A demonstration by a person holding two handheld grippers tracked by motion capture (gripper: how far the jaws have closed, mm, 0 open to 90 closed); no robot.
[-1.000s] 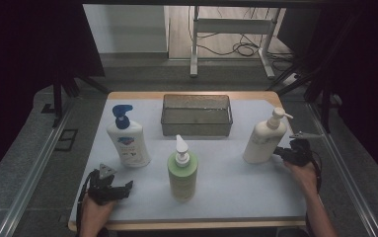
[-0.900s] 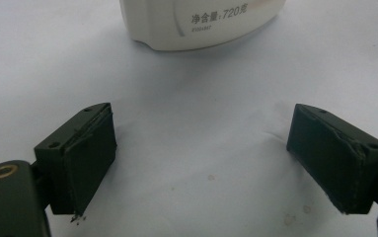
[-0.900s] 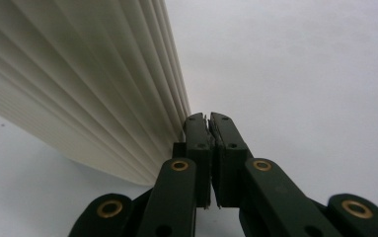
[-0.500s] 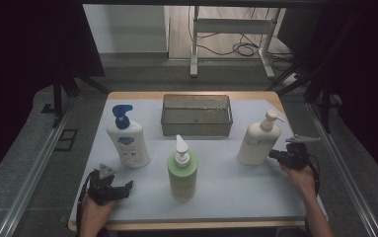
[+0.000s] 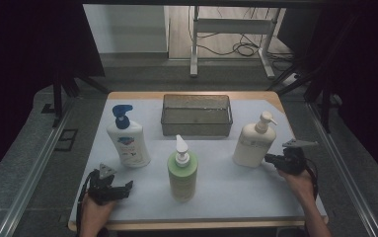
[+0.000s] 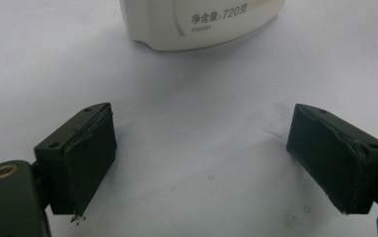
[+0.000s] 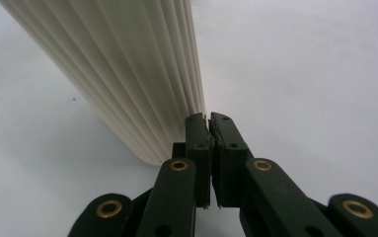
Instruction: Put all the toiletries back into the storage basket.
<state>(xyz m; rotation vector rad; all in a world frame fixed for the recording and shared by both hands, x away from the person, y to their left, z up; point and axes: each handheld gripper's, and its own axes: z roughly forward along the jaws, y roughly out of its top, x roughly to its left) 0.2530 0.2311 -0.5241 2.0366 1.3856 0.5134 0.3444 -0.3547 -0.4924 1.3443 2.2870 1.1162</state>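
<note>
- Left gripper (image 5: 126,187) rests at the near left of the green bottle (image 5: 182,170), jaws wide apart with nothing between them.
- White bottle (image 5: 127,140) stands just behind that gripper, left of the green bottle.
- Basket (image 5: 196,129) sits behind the green bottle.
- Cream bottle (image 5: 253,142) stands upright, right of the green bottle.
- Right gripper (image 5: 268,159), jaws pressed together and empty, has its tips against the cream bottle's lower side.

high view overlooks table (image 5: 142,197); tongs views sit close, low over it.
</note>
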